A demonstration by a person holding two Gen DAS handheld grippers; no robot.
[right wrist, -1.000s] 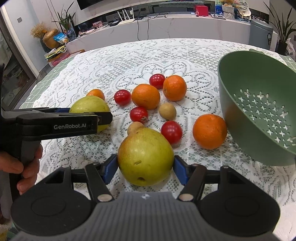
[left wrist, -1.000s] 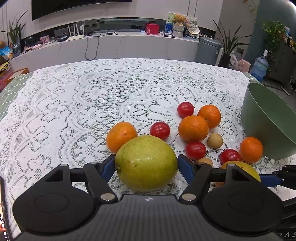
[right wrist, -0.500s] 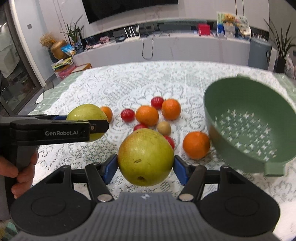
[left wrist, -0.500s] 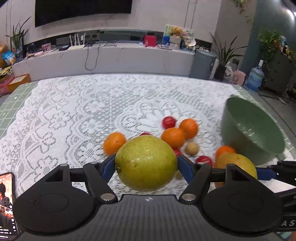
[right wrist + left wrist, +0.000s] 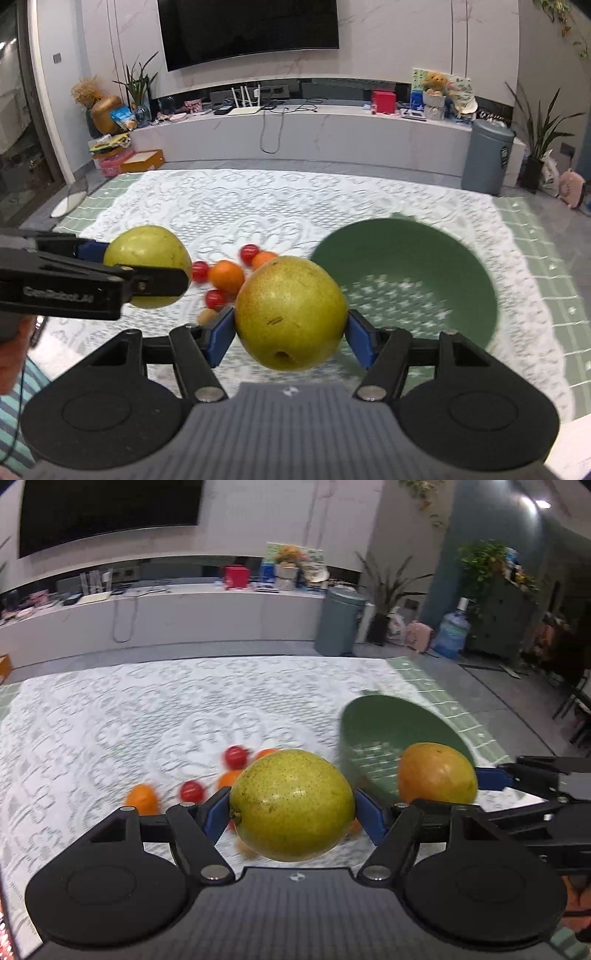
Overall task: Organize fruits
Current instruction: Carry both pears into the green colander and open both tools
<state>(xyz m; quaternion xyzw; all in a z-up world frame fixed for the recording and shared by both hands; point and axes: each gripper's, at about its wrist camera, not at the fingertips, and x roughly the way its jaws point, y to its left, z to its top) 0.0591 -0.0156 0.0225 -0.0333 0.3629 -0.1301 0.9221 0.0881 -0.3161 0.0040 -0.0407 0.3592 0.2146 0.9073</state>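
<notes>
Right wrist view: the green colander point(image 5: 476, 258) sits on the bench point(image 5: 221, 206), seemingly holding no fruit. The right gripper point(image 5: 291, 332) clamps a yellow pear point(image 5: 291, 314) above the bench; the left gripper point(image 5: 291, 808) clamps a green pear point(image 5: 291, 805) beside it

The left gripper point(image 5: 291, 806) fills the lower half of its own wrist view, blue pads pressed on both sides of a large green pear point(image 5: 291, 805), jaws tilted downward. The right gripper point(image 5: 290, 328) sits likewise in the lower half of its view, pads clamped on a yellow-green pear point(image 5: 290, 314). In the right wrist view the left gripper enters from the left edge, with part of the person's hand point(image 5: 11, 358) at the lower left.
</notes>
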